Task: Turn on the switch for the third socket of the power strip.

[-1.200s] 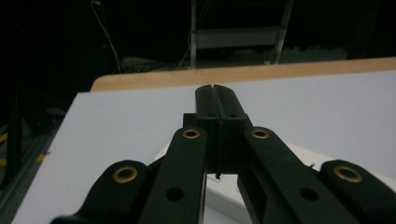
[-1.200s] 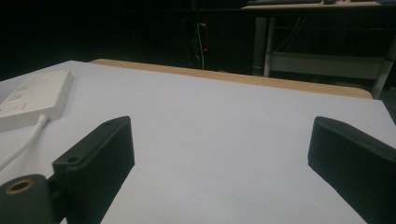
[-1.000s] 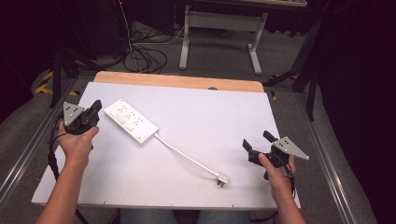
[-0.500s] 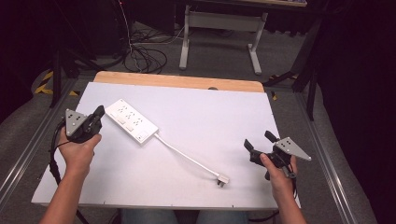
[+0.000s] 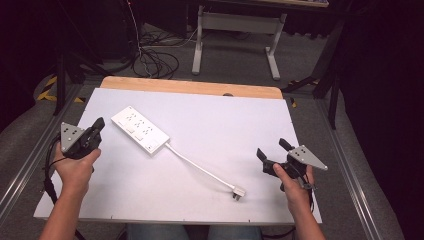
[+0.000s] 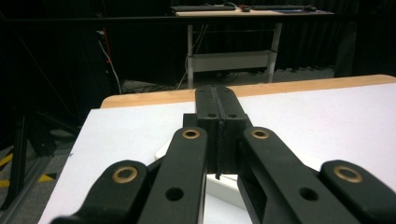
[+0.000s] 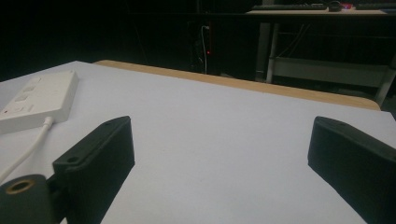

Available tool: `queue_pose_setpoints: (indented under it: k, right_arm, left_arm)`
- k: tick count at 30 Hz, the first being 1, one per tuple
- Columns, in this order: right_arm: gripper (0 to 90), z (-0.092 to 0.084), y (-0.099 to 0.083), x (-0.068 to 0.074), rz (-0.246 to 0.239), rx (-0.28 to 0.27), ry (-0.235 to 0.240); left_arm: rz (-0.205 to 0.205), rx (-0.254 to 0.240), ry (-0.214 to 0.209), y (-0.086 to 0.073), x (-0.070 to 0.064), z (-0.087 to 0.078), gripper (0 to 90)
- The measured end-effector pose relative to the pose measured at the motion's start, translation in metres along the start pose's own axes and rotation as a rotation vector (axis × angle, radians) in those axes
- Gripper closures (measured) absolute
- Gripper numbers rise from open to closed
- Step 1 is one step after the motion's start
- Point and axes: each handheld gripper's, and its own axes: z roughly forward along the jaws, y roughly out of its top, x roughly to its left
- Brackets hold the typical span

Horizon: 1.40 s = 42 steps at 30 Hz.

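- Left claw (image 5: 98,123) sits near the left edge of the counter (image 5: 225,125), held in the person's left hand (image 5: 76,167); jaws pressed tight together w/ nothing between them. Left claw view confirms: the two black pads meet flat, no gap.
- Left claw tip points toward the power strip (image 5: 139,129), just beside its near-left end but not touching it.
- Power strip is white, lies flat on the counter's left half, set diagonally, long axis running from back-left to front-right.
- White cord (image 5: 197,167) leaves the strip's front-right end and runs diagonally across the counter to the plug (image 5: 238,192), which lies on the counter toward the front, right of centre.
- Right claw (image 5: 270,149) is at the counter's right-front, in the person's right hand (image 5: 294,182); jaws spread wide, empty. Right claw view shows both jaws far apart over bare white surface, w/ the strip (image 7: 39,100) and cord (image 7: 25,151) at far left.
- Right claw and plug are near each other but apart; no contact.
- Behind the counter: dark floor w/ a tangle of black cables (image 5: 150,60) and the grey legs of another desk (image 5: 235,30).
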Motion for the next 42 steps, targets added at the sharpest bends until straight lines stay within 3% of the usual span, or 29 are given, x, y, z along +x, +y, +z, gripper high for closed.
queue_pose_setpoints:
  k: [12, 23, 33, 42]
  right_arm:
    - [7.5, 0.0, 0.001, 0.001, -0.003, -0.002, 0.004]
    - [7.5, 0.004, -0.001, -0.001, -0.002, 0.007, 0.014]
    - [7.5, 0.005, -0.001, 0.0, -0.001, 0.005, 0.018]
    - [7.5, 0.005, -0.001, 0.0, 0.007, 0.003, 0.018]
  left_arm:
    - [0.0, 0.006, -0.002, -0.001, -0.001, 0.003, 89.6]
    - [-0.005, 0.001, 0.005, -0.002, 0.0, 0.002, 82.7]
    - [0.034, 0.001, -0.025, 0.0, -0.014, 0.0, 68.2]
    - [0.012, -0.012, -0.043, 0.001, -0.013, -0.004, 58.9]
